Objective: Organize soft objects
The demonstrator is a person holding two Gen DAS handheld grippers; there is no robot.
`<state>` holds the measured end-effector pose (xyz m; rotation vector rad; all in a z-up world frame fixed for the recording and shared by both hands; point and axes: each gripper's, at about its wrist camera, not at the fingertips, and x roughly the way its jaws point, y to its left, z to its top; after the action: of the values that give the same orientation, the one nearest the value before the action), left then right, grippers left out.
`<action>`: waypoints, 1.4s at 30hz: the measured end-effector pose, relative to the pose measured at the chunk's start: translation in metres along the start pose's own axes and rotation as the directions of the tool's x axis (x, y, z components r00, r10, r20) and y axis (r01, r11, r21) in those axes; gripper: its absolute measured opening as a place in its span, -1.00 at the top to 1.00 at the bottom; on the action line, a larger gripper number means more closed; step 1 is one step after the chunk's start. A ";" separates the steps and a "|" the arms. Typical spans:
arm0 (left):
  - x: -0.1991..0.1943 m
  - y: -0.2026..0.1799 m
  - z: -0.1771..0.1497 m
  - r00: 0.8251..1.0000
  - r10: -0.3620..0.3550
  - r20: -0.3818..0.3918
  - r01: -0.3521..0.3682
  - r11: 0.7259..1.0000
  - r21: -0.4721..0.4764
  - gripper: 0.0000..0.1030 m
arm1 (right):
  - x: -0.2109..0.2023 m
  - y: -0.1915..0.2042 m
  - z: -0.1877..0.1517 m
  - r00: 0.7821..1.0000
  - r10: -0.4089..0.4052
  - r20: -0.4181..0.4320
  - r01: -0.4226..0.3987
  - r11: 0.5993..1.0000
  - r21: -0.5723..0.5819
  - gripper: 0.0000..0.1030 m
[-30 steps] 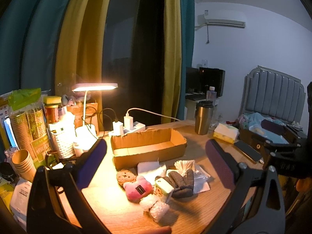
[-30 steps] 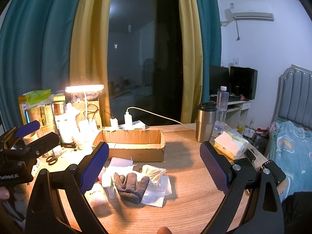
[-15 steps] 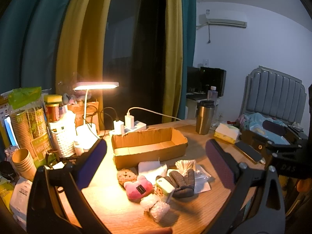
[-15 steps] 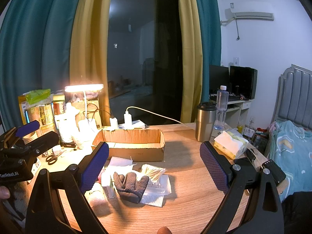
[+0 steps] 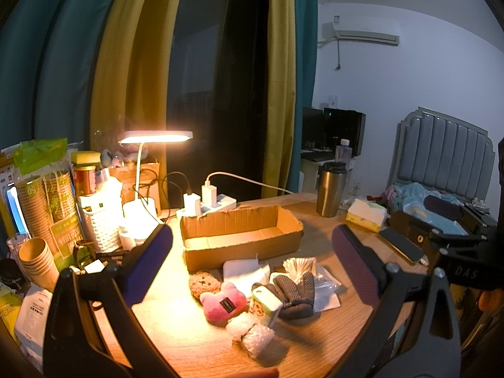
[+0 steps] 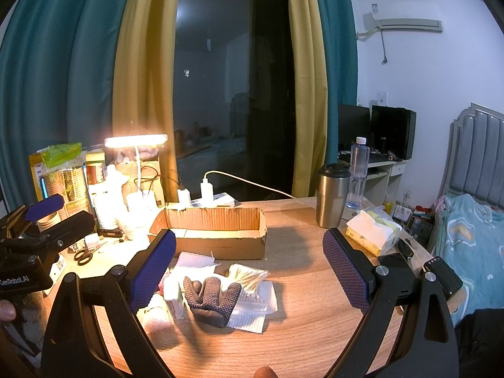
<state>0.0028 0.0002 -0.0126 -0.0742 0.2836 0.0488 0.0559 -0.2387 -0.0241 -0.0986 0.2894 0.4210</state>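
An empty open cardboard box (image 5: 241,239) (image 6: 214,233) sits mid-table. In front of it lies a pile: a pink plush (image 5: 223,304), a brown bear cookie toy (image 5: 204,283), a dark dotted glove (image 5: 294,293) (image 6: 211,296), bubble wrap (image 5: 252,335), a white foam sheet (image 5: 245,272), a bag of cotton swabs (image 6: 247,278) and a small carton (image 5: 266,300). My left gripper (image 5: 252,261) is open and empty, held above the pile. My right gripper (image 6: 249,267) is open and empty, above the glove.
A lit desk lamp (image 5: 156,138), paper cups (image 5: 34,258), a wicker basket (image 5: 100,226) and a power strip (image 5: 208,203) crowd the left and back. A steel tumbler (image 6: 332,195), tissue pack (image 6: 371,231) and phone (image 5: 401,245) stand right. Scissors (image 6: 83,255) lie left.
Both views shifted only slightly; the grippers stay open and nothing on the table has moved.
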 end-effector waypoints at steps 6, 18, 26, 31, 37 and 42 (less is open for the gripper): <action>0.000 0.001 0.000 1.000 0.000 -0.001 0.000 1.000 -0.002 -0.98 | 0.000 0.000 0.000 1.000 0.000 0.000 0.000 1.000 -0.001 -0.87; 0.000 0.000 -0.008 1.000 0.004 -0.012 -0.004 1.000 -0.011 -0.98 | -0.001 0.001 -0.004 1.000 -0.002 -0.011 0.003 1.000 0.003 -0.87; 0.020 0.012 -0.019 0.997 0.020 -0.075 -0.023 0.999 -0.032 -0.98 | 0.016 -0.009 -0.018 0.997 -0.008 -0.076 0.009 1.000 0.018 -0.87; 0.042 0.019 -0.035 0.988 0.028 -0.151 -0.035 0.998 -0.043 -0.98 | 0.037 -0.016 -0.029 0.989 -0.011 -0.144 0.014 1.000 0.021 -0.87; 0.069 0.026 -0.057 0.970 0.034 -0.240 -0.047 0.998 -0.050 -0.98 | 0.067 -0.023 -0.041 0.977 -0.012 -0.211 0.021 0.999 0.043 -0.87; 0.092 0.029 -0.079 0.944 0.028 -0.329 -0.051 0.997 -0.062 -0.98 | 0.088 -0.024 -0.055 0.962 0.003 -0.273 0.013 0.998 0.057 -0.87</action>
<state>0.0670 0.0266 -0.1162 -0.1465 0.6172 0.0867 0.1287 -0.2348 -0.1016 -0.0999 0.5735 0.3937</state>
